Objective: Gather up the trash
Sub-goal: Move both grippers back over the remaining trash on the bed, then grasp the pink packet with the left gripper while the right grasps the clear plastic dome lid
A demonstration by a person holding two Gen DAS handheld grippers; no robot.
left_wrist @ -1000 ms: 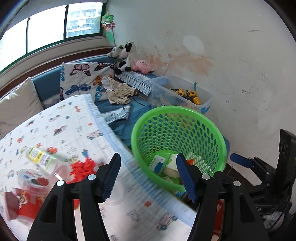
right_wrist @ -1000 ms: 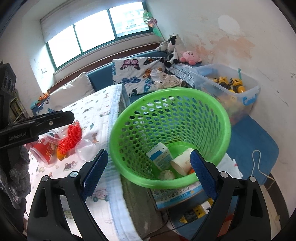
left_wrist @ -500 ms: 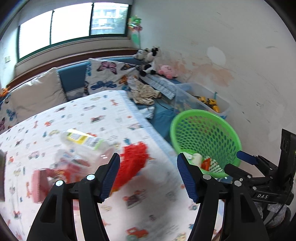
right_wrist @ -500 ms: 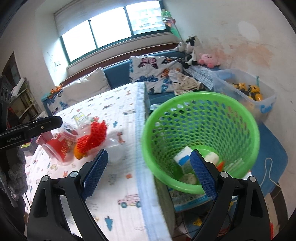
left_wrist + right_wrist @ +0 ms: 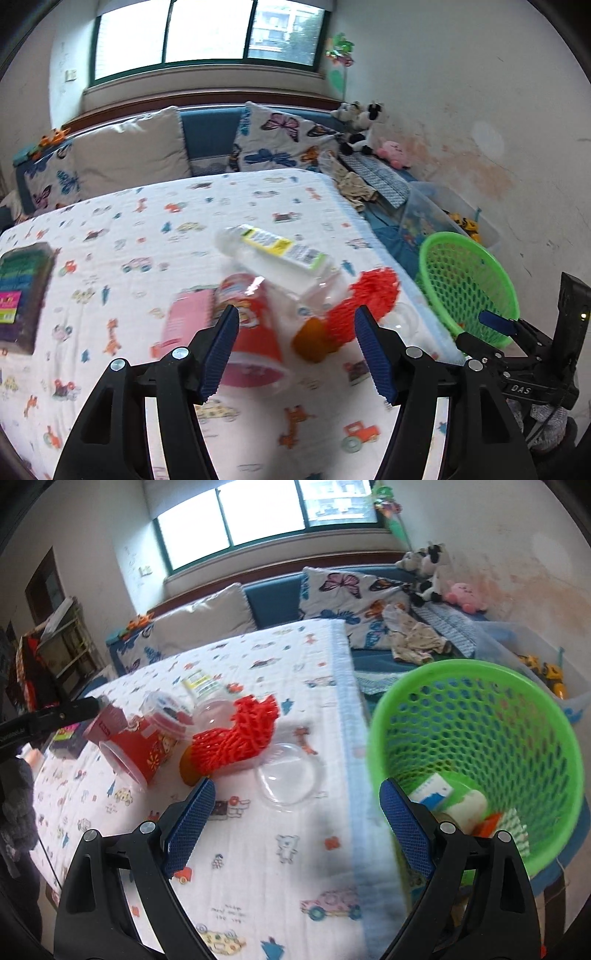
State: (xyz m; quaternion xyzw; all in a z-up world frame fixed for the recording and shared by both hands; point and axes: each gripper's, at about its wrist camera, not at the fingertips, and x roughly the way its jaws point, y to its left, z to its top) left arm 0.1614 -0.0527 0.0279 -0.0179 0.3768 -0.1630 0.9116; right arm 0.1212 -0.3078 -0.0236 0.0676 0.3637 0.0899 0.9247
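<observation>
Daylight from a wide green-framed window (image 5: pixel 207 33) falls on a blue sofa (image 5: pixel 210 136) with cushions below stained white walls (image 5: pixel 480 110).

Green basket (image 5: pixel 476 716), red cup (image 5: pixel 255 332)

A cluster of trash is gathered near the right edge of the desk (image 5: pixel 280 871): a cup (image 5: pixel 138 747) lies tipped on its side at the left, a mesh sleeve (image 5: pixel 236 738) just to its right, and a bottle (image 5: pixel 275 251) behind them. A domed lid (image 5: pixel 290 777) is set just right of the sleeve. Off the desk's right edge a basket (image 5: pixel 476 686) is placed, with a carton (image 5: pixel 434 794) and other scraps inside. A book (image 5: pixel 22 291) lies at the desk's far left.
</observation>
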